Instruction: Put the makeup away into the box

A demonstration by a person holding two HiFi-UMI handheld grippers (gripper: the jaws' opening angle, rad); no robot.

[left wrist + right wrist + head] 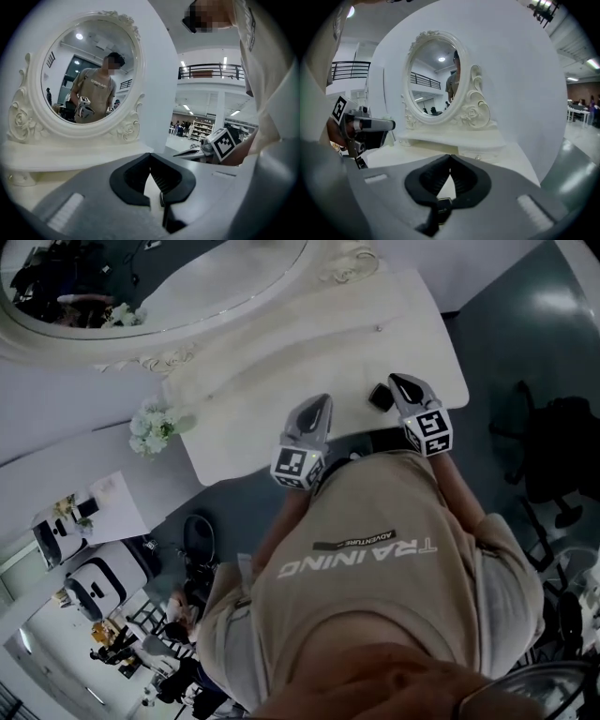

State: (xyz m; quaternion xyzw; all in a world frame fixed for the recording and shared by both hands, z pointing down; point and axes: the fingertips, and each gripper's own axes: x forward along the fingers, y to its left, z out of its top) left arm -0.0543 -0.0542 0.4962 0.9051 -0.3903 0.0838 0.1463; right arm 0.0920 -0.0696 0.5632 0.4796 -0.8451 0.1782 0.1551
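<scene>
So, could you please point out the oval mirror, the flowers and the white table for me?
oval mirror (433, 79), right gripper view, on the glass.
flowers (153, 426), head view, on the white blooms.
white table (309, 348), head view, on its bare top.

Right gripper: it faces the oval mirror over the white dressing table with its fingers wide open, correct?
Not quite. The right gripper faces the oval mirror over the white dressing table, but its fingers are shut together, tips touching, not wide open. The right gripper view shows this.
</scene>
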